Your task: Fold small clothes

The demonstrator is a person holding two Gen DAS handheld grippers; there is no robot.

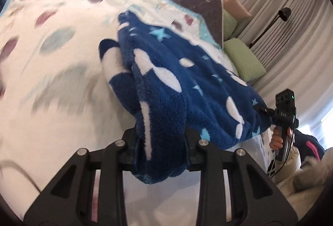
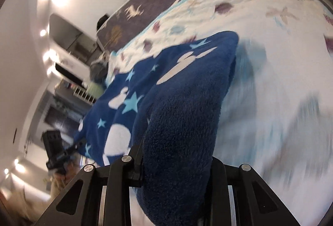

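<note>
Left wrist view: left gripper [image 1: 162, 149] is clamped on a bunched edge of the blue fleece garment [image 1: 187, 88]; fabric fills the gap between the fingers [image 1: 133, 142]. The garment is stretched from here across to the right gripper [image 1: 270, 115], seen at the far right with a hand [image 1: 277, 139] on its handle. The rest of the garment drapes over the white patterned quilt [image 1: 62, 72] on the bed. Green pillows [image 1: 243, 57] lie at the bed's far end. The quilt is motion-blurred.

Right wrist view: right gripper [image 2: 177, 171] is clenched on a thick fold of the same garment [image 2: 183, 105]; the pile bulges between the fingers [image 2: 136, 165]. The left gripper [image 2: 62, 155] is seen low at the left, on the opposite edge.

Step judged: one edge is pinched at two points and lifted, a fold-over or spread being in progress. Next move calls for both grips to be kept, the edge carried level and parallel across the quilt [image 2: 281, 80], then laid down square before release. Uneven travel would skew the fold.

Containers: none are seen in either view; nothing is stowed.
</note>
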